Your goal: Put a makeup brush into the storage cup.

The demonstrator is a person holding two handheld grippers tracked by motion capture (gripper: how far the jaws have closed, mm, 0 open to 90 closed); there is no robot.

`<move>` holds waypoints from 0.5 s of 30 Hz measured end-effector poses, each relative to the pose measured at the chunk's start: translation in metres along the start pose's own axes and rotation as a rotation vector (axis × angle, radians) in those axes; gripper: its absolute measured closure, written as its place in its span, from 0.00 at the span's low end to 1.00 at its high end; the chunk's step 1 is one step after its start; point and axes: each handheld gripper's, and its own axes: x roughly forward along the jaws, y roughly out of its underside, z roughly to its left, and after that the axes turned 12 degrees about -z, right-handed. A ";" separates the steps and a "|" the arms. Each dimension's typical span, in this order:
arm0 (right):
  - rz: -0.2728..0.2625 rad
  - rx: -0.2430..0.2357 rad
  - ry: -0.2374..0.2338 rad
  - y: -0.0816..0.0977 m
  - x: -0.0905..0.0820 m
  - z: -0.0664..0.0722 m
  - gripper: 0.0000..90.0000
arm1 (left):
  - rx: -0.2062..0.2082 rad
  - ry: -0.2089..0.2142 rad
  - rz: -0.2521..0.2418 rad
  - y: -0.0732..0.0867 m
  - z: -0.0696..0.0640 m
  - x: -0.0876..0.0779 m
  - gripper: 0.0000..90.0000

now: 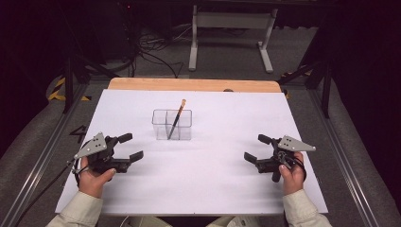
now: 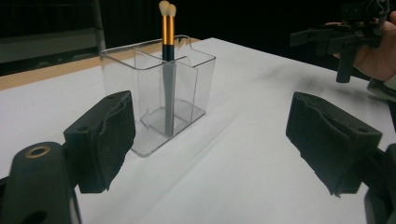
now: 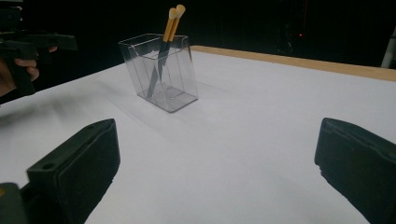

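Your makeup brushes look light and slim; pinch their stiff handles above the clear organizer. Both jaws gape wide, empty.

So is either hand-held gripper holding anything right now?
No. The left hand-held gripper and right hand-held gripper are open and empty; the makeup brush stands in its clear organizer.

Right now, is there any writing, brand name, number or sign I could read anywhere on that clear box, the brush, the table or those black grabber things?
None: no readable text shows.
The clear organizer is unmarked.
The brush has a plain gold band, no print visible.
The white table is blank.
The left gripper and right gripper show no labels.
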 end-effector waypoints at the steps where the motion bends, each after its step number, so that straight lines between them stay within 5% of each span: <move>1: 0.001 0.002 0.001 0.001 0.000 0.000 0.01 | -0.002 -0.003 0.000 0.001 0.001 0.000 0.19; 15: 0.020 0.028 0.006 0.011 0.000 0.001 0.01 | -0.009 -0.020 0.033 0.014 0.003 0.003 0.18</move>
